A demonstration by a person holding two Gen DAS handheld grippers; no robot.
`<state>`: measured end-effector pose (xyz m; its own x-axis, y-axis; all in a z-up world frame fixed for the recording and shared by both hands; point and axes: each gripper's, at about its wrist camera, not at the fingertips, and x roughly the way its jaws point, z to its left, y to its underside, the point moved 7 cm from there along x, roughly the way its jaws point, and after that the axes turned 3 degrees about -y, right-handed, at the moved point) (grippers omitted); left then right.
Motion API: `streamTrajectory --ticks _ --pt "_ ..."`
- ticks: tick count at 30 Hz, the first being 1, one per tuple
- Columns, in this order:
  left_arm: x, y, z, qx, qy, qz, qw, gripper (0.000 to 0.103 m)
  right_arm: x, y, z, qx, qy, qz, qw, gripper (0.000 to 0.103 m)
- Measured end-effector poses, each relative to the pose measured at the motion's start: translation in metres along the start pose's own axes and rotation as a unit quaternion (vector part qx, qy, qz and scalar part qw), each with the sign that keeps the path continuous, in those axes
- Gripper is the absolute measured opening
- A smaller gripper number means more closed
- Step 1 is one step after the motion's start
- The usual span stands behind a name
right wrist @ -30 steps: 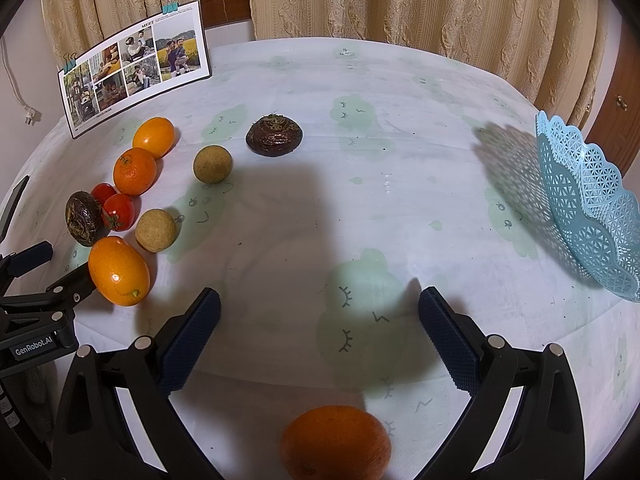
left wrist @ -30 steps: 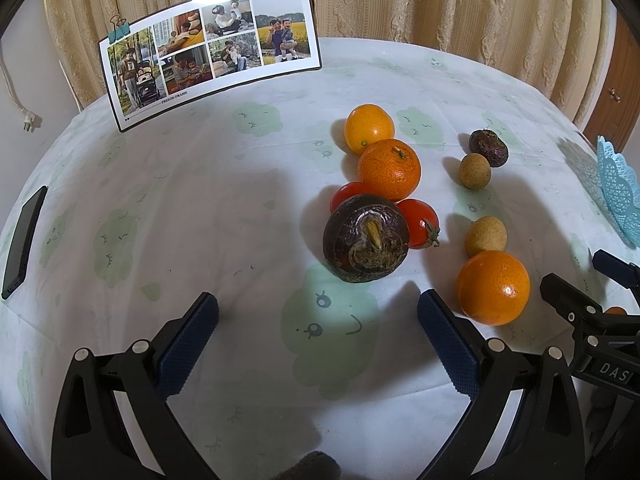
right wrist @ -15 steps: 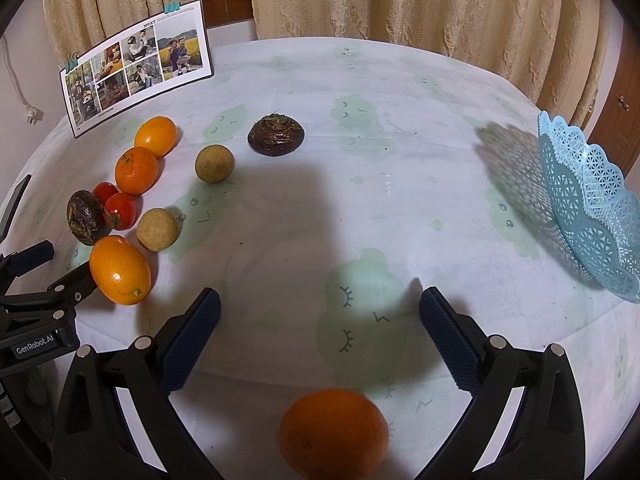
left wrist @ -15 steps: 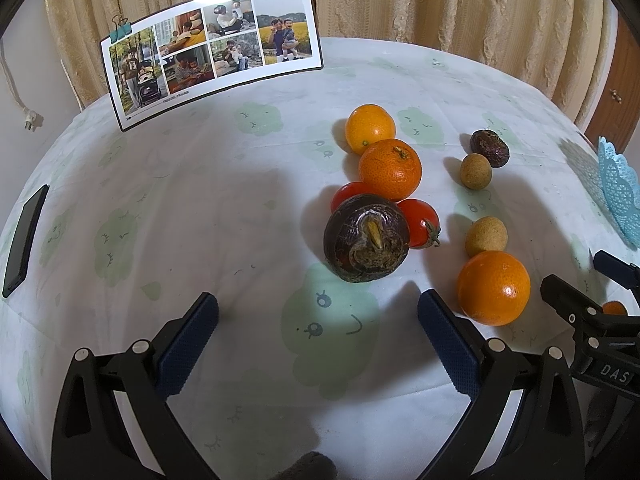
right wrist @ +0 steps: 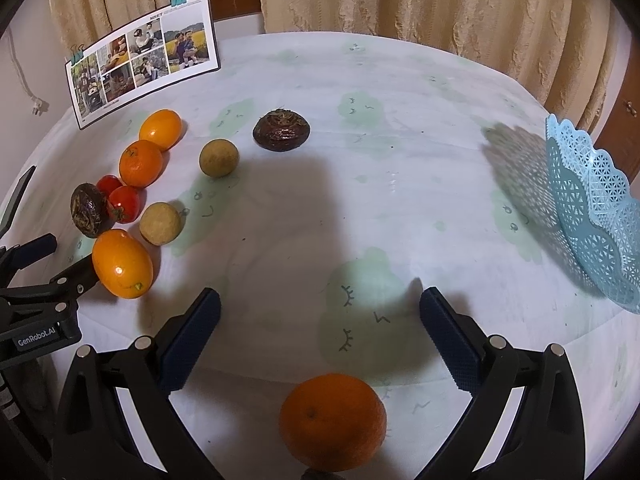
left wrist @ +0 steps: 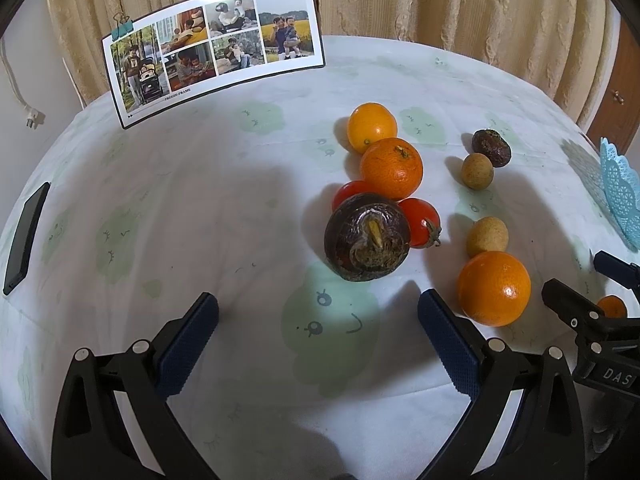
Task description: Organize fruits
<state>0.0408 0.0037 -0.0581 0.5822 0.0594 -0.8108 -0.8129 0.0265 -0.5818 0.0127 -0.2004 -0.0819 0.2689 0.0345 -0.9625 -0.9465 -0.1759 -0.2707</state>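
Note:
Several fruits lie on the white tablecloth. In the left wrist view a dark round fruit (left wrist: 367, 237) sits just ahead of my open, empty left gripper (left wrist: 318, 334), with two red tomatoes (left wrist: 419, 222), two oranges (left wrist: 391, 168) and a near orange (left wrist: 494, 288) beside it. Two tan fruits (left wrist: 487, 236) and a small dark fruit (left wrist: 491, 148) lie to the right. In the right wrist view my right gripper (right wrist: 320, 330) is open and empty above an orange (right wrist: 333, 422) that lies below and between its fingers. A blue lace basket (right wrist: 596, 216) stands at the right.
A photo board (left wrist: 216, 46) stands clipped at the back of the table. A black phone (left wrist: 26, 236) lies at the left edge. Curtains hang behind the table. The left gripper's body (right wrist: 36, 308) shows at the left of the right wrist view.
The right gripper has moved slightly forward, so the orange beneath it shows a little higher in the view. The left gripper has barely moved.

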Motion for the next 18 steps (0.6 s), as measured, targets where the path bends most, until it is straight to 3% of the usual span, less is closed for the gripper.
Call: streamTrajectory --ticks 18 --pt "-0.0013 0.0004 -0.0014 0.001 0.006 0.002 1.0000 0.098 -0.0089 0.0011 0.0006 0.022 -0.032 -0.021 0.999 0.101"
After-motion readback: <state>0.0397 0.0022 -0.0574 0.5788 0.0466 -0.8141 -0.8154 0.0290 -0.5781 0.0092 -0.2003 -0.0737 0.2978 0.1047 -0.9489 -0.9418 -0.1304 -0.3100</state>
